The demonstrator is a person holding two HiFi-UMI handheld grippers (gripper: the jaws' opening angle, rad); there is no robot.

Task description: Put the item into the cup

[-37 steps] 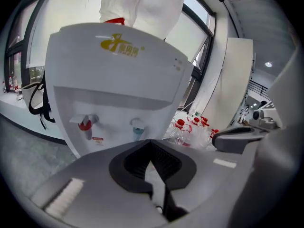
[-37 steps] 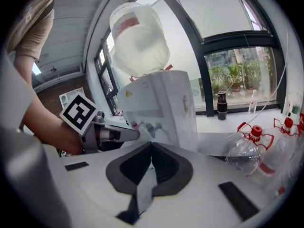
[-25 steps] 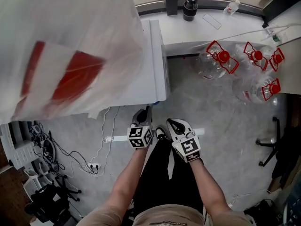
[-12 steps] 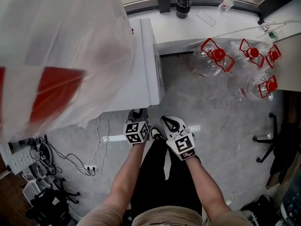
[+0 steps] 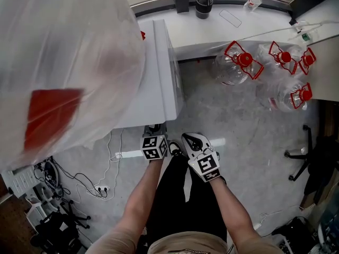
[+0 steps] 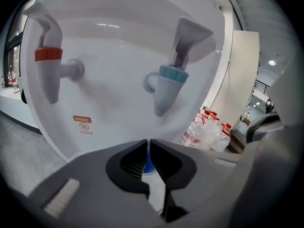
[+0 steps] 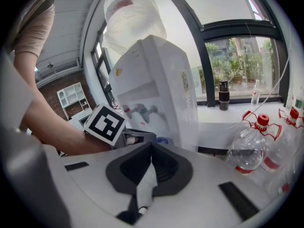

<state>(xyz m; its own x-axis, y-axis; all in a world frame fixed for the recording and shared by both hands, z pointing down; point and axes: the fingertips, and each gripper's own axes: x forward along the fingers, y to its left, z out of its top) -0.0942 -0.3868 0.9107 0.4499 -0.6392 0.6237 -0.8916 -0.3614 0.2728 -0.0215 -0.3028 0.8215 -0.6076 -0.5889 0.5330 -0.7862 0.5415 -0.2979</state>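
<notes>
No cup that I can name is in view. My left gripper (image 5: 154,130) (image 6: 148,144) is shut and points at the front of a white water dispenser (image 5: 159,62), just below its red tap (image 6: 47,63) and blue tap (image 6: 168,82). Through the slit between its jaws a thin blue sliver (image 6: 148,163) shows; I cannot tell what it is. A small blue rounded thing (image 7: 161,140) lies just past the left gripper (image 7: 141,137) in the right gripper view. My right gripper (image 5: 193,139) (image 7: 152,146) is shut beside it with nothing in it.
A big bottle wrapped in a clear plastic bag (image 5: 58,62) tops the dispenser. Several large water bottles with red handles (image 5: 241,62) stand on the floor at the right. A window ledge (image 5: 238,25) carries a dark flask (image 5: 203,1). Cables (image 5: 100,184) lie at the left.
The head view has drifted, so the dispenser and bottles sit slightly further left and higher. Both grippers hold the same places, side by side and shut.
</notes>
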